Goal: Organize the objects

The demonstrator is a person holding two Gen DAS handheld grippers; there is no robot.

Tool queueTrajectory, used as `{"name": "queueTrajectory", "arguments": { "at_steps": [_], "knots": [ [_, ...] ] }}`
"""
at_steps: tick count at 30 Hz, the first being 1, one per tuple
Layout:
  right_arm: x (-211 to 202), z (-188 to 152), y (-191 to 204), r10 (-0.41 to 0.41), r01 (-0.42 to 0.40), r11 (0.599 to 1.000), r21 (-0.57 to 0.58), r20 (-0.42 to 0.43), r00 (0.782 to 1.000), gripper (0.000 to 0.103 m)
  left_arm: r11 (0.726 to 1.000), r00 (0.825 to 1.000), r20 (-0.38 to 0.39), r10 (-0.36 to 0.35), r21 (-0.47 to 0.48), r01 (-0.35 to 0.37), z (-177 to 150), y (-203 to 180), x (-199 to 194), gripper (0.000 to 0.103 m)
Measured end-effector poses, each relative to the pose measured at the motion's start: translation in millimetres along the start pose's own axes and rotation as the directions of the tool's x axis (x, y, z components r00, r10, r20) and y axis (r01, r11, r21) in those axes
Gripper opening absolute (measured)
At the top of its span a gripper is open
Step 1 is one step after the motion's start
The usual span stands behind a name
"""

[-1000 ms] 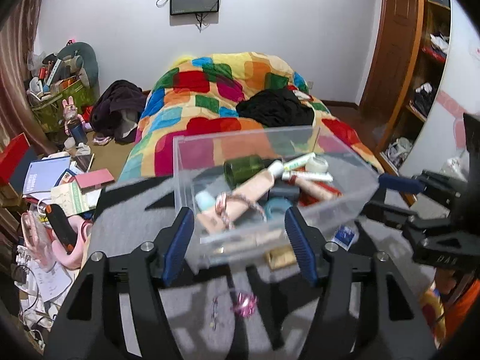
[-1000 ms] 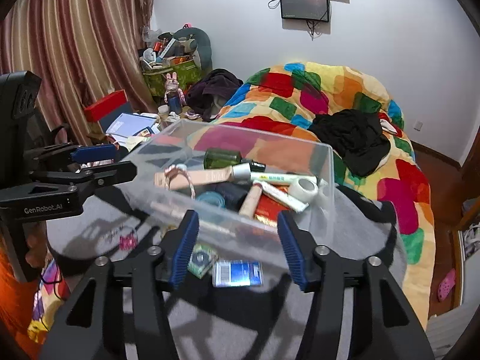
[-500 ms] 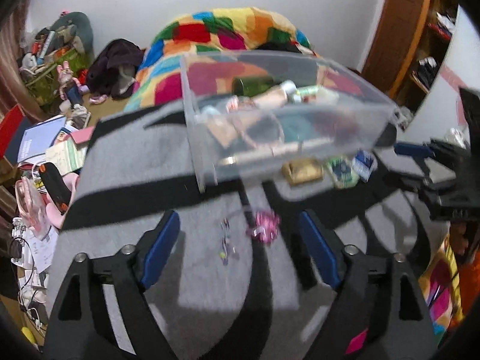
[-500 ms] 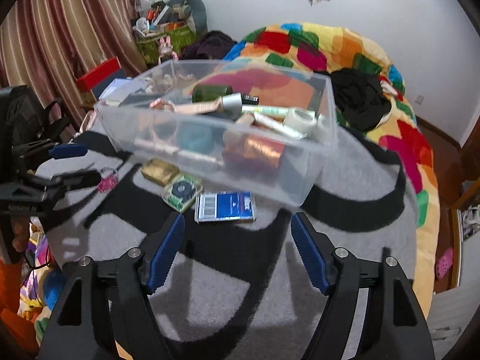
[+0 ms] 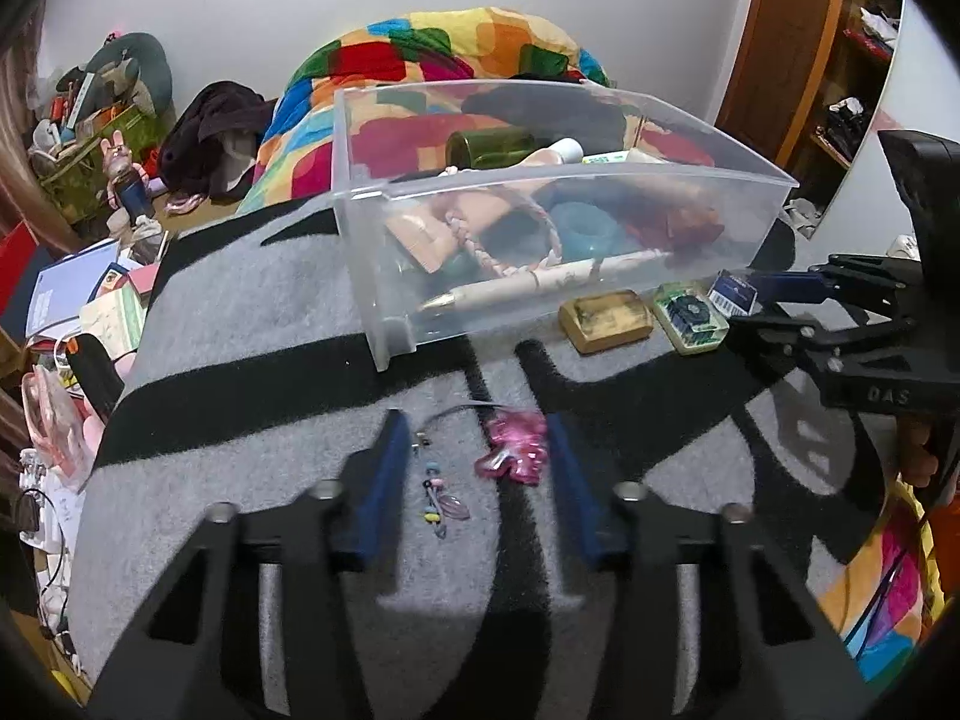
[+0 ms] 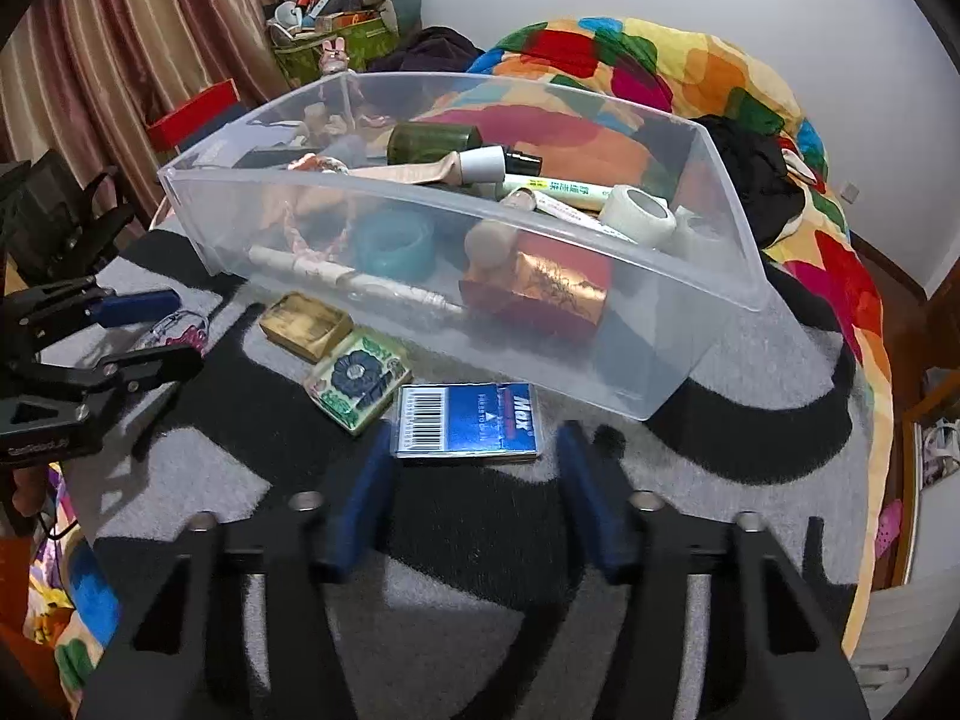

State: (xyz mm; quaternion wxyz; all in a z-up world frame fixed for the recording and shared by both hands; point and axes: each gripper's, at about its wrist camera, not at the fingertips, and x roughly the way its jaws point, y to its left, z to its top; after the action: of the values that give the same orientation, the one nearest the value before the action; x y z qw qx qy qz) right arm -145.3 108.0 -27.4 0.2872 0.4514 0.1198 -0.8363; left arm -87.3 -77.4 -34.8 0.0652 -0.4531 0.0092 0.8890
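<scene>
A clear plastic bin (image 5: 744, 183) (image 6: 420, 324) holding several small items stands on a grey and black rug. My left gripper (image 5: 474, 462) is open, low over the rug, its fingers on either side of a pink charm (image 5: 515, 447) and a small beaded trinket (image 5: 441, 495). My right gripper (image 6: 474, 480) is open, its fingers on either side of a blue card box (image 6: 468, 417). A gold tin (image 5: 606, 318) (image 6: 306, 324) and a green patterned box (image 5: 690, 315) (image 6: 357, 381) lie in front of the bin.
A bed with a patchwork quilt (image 5: 432, 54) lies behind the bin. Books and clutter (image 5: 78, 294) lie on the floor to the left. Striped curtains (image 6: 120, 48) hang at the left. A wooden door and shelves (image 5: 798, 42) stand at the right.
Both grippers have come down from the bin's front wall towards the rug and narrowed their opening. The left now brackets the pink charm, the right the blue card box.
</scene>
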Motion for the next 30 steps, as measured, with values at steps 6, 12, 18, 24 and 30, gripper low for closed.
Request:
{"name": "queueTrajectory", "arguments": {
  "at_steps": [6, 12, 18, 24, 30],
  "knots": [
    [-12, -5, -3, 0.006, -0.007, 1.000, 0.031, 0.045, 0.999, 0.044, 1.000, 1.000, 0.020, -0.011, -0.018, 0.011, -5, 2, -8, 0.020],
    [-33, -9, -6, 0.006, -0.011, 0.999, 0.053, 0.097, 0.995, 0.044, 0.999, 0.998, 0.061, -0.021, -0.033, 0.023, -3, 0, -25, 0.007],
    [-59, -1, -3, 0.010, -0.020, 0.998, 0.057, 0.174, 0.985, 0.044, 0.999, 0.991, 0.134, -0.027, -0.030, 0.031, 8, -6, -46, 0.004],
    [-78, 4, 2, 0.018, -0.031, 0.998, 0.050, 0.239, 0.971, 0.044, 0.998, 0.978, 0.203, -0.042, -0.036, 0.050, 22, -7, -68, 0.003],
    [-88, 16, 2, 0.017, -0.037, 0.997, 0.062, 0.291, 0.957, 0.044, 0.997, 0.961, 0.271, -0.047, -0.049, 0.063, 43, -2, -88, 0.003]
  ]
}}
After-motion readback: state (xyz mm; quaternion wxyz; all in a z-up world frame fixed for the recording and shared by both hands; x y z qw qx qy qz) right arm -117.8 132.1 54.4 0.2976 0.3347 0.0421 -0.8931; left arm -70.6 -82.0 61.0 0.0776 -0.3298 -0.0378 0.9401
